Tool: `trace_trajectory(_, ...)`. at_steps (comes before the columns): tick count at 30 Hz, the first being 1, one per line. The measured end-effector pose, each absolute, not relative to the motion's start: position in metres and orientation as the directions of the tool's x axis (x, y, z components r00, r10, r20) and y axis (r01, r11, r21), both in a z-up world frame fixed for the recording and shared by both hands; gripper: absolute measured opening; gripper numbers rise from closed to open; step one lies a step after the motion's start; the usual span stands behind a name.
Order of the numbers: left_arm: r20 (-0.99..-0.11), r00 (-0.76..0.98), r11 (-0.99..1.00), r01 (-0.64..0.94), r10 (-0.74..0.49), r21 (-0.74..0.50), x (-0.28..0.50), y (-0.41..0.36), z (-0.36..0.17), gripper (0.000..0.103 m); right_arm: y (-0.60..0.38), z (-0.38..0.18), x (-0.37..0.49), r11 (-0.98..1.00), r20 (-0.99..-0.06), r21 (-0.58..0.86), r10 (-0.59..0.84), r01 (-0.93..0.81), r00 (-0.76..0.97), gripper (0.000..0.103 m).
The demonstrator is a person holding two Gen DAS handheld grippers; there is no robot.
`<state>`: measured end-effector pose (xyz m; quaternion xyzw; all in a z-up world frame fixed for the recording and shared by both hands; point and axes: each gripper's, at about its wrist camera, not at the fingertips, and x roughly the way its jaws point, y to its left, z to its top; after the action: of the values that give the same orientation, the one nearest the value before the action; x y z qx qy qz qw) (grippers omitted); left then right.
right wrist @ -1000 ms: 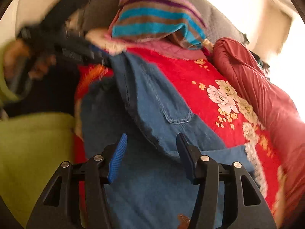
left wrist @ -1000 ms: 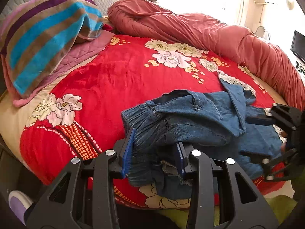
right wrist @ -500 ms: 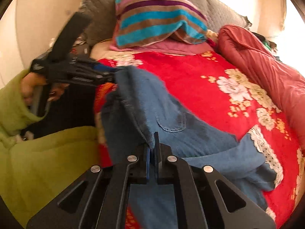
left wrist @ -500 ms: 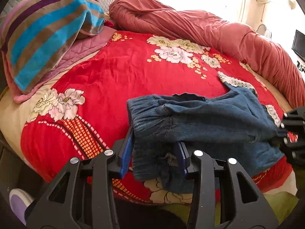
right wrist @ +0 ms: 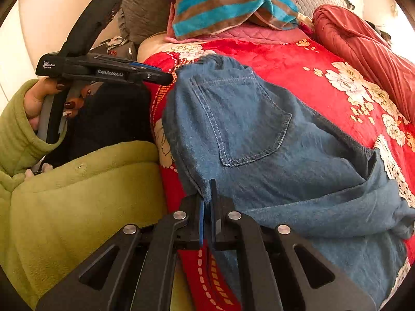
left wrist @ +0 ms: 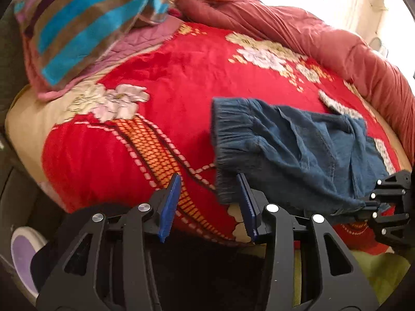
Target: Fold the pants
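Note:
Blue denim pants (left wrist: 293, 150) lie on the red floral blanket, elastic waistband toward the left. In the right wrist view the pants (right wrist: 272, 150) show a back pocket. My left gripper (left wrist: 210, 202) is open, with the waistband's lower corner beside its right finger and the blanket between the jaws. It also shows in the right wrist view (right wrist: 166, 76) at the waistband's far corner. My right gripper (right wrist: 207, 207) is shut on the pants' near edge. It shows at the right edge of the left wrist view (left wrist: 368, 203), pinching the fabric.
A red floral blanket (left wrist: 181, 77) covers the bed. A striped pillow (left wrist: 85, 23) lies at the back left, a rolled red duvet (left wrist: 324, 39) along the back right. A green-sleeved arm and lap (right wrist: 64, 202) are near the bed's front edge.
My right gripper closed on the pants' edge and pulled the fabric flatter. My left gripper shifted left, so the waistband that lay between its jaws is now beside its right finger.

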<state>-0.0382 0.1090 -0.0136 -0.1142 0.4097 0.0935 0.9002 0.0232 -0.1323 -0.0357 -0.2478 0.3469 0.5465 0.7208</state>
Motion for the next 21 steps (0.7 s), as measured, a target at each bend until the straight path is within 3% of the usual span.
trace_trajectory(8, -0.709, 0.705, 0.981, -0.147, 0.012, -0.13, -0.018, 0.071, 0.024, 0.036, -0.129, -0.043, 0.021, 0.25, -0.783, 0.04, 0.61, -0.967, 0.125, 0.012)
trace_trajectory(10, -0.729, 0.684, 0.984, -0.123, -0.01, -0.129, -0.006, 0.058, 0.019, 0.047, -0.132, -0.04, 0.016, 0.232, -0.777, 0.046, 0.619, -0.972, 0.111, 0.016)
trace_trajectory(12, -0.753, 0.657, 0.989, -0.09, -0.029, -0.117, 0.005, 0.044, 0.006, 0.047, -0.135, -0.035, 0.012, 0.219, -0.771, 0.047, 0.628, -0.974, 0.104, 0.022)
trace_trajectory(15, -0.788, 0.615, 0.996, -0.09, 0.035, -0.026, 0.008, 0.033, -0.018, 0.047, -0.143, -0.025, 0.011, 0.214, -0.747, 0.064, 0.658, -0.975, 0.095, 0.025)
trace_trajectory(21, -0.786, 0.617, 0.997, -0.077, 0.036, -0.015, -0.001, 0.034, -0.028, 0.047, -0.15, -0.011, 0.038, 0.326, -0.688, 0.128, 0.709, -0.937, 0.153, 0.037)
